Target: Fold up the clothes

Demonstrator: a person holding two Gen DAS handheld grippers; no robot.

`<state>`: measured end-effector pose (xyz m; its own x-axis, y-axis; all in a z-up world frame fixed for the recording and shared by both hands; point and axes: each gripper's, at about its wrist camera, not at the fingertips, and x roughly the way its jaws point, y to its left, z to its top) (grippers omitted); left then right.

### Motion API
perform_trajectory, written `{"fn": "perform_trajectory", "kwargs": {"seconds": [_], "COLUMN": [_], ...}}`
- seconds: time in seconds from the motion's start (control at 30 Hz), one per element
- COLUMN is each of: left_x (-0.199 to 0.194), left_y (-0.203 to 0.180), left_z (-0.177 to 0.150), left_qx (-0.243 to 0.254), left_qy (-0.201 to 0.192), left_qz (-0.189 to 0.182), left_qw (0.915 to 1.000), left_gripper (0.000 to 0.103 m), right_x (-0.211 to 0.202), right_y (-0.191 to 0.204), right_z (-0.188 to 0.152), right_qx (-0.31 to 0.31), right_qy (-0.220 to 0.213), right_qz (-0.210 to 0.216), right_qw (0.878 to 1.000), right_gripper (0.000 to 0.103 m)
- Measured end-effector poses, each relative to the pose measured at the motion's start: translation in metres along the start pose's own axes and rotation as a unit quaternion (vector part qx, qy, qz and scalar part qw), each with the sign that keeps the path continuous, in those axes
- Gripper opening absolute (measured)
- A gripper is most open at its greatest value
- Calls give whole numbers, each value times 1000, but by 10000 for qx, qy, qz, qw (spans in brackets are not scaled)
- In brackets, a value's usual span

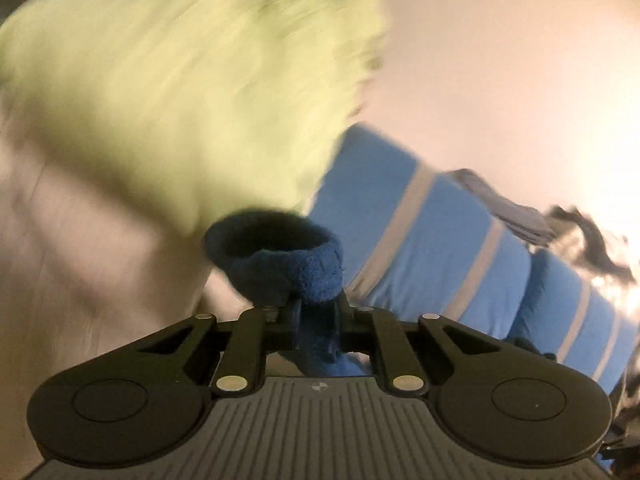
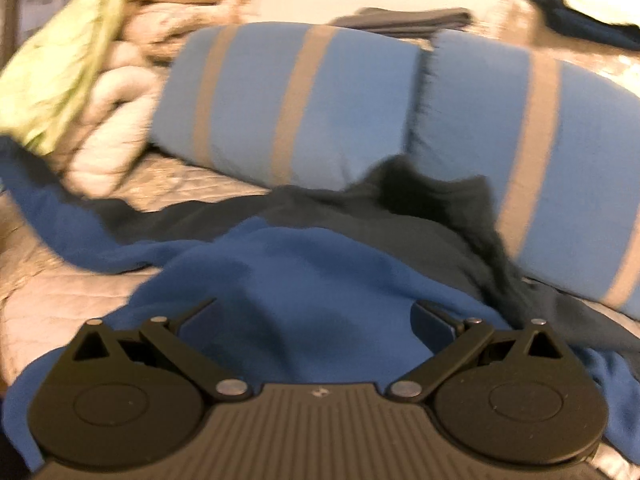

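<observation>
A dark blue fleece garment [image 2: 288,276] lies spread on the bed, part of it folded over to show a darker inside. My left gripper [image 1: 316,312] is shut on a rolled cuff or edge of this blue garment [image 1: 276,256] and holds it up in the air. My right gripper [image 2: 316,320] is open, its jaws wide apart, low over the blue fabric. I cannot tell whether it touches the cloth. Both views are blurred by motion.
Two blue pillows with tan stripes [image 2: 304,96] [image 1: 432,232] lie behind the garment. A light green cloth [image 1: 180,80] [image 2: 60,72] hangs at the left, by stacked cream bedding [image 2: 120,120]. Dark folded clothes [image 2: 404,20] lie beyond the pillows on the quilted bed [image 2: 52,292].
</observation>
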<state>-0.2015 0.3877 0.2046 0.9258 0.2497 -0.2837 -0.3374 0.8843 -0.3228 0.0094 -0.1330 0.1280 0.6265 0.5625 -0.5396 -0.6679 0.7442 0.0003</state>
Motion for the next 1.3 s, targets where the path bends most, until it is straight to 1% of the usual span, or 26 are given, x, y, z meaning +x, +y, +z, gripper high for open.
{"fn": "perform_trajectory", "kwargs": {"seconds": [0.1,0.17,0.2,0.23,0.33,0.4,0.43,0.53,0.57,0.63,0.7,0.77,0.83,0.93,1.0,1.03,1.07,1.13,1.23,1.3], "left_x": [10,15,18,22,33,42,47,53,50,41,29,24,25,28,31,32,33,35,40,45], "left_y": [-25,-43,-53,-64,-88,-100,-106,-125,-133,-152,-179,-208,-236,-272,-288,-295,-302,-318,-342,-355], "left_z": [40,60,70,80,103,116,121,131,133,134,124,107,86,59,49,46,44,40,35,29], "left_qx": [303,558,701,843,1003,1066,1100,1130,1135,1142,1267,1464,1707,2003,2041,2040,2036,2038,2136,2187], "left_qy": [-208,-411,-547,-686,-1003,-1130,-1174,-1293,-1374,-1555,-1628,-1495,-1314,-1107,-1007,-935,-859,-722,-514,-375], "left_qz": [-83,-131,-80,-15,87,30,10,-167,-317,-658,-1044,-1442,-1708,-1942,-2037,-2043,-2039,-2048,-2080,-2185], "left_qw": [9993,9975,9960,9941,9899,9879,9870,9850,9835,9790,9729,9672,9615,9539,9522,9528,9537,9546,9531,9503], "left_gripper": [13,13,13,13,12,12,12,12,11,11,11,11,11,11,11,11,11,11,11,11], "right_x": [18,34,42,53,92,120,134,170,182,209,229,245,259,263,247,236,223,189,135,95], "right_y": [28,47,56,64,84,90,91,99,103,110,113,115,116,115,113,110,106,92,70,48], "right_z": [6,12,15,20,35,46,51,63,65,70,72,72,69,64,62,62,62,59,53,43], "right_qx": [-357,-614,-748,-819,-978,-904,-833,-679,-695,-580,-238,29,141,96,-89,-198,-285,-234,-39,4], "right_qy": [27,25,-4,-20,-58,-37,-41,-71,-51,178,330,484,701,948,929,915,930,1112,1363,1375], "right_qz": [147,272,326,260,-46,-256,-283,-102,-29,5,30,-92,-249,-413,-469,-470,-471,-479,-435,-565], "right_qw": [9993,9977,9967,9963,9952,9956,9961,9976,9976,9982,9992,9988,9971,9946,9945,9945,9941,9924,9897,9889], "right_gripper": [103,103,103,103,103,103,103,103,103,103,103,103,103,103,103,103,103,103,103,103]}}
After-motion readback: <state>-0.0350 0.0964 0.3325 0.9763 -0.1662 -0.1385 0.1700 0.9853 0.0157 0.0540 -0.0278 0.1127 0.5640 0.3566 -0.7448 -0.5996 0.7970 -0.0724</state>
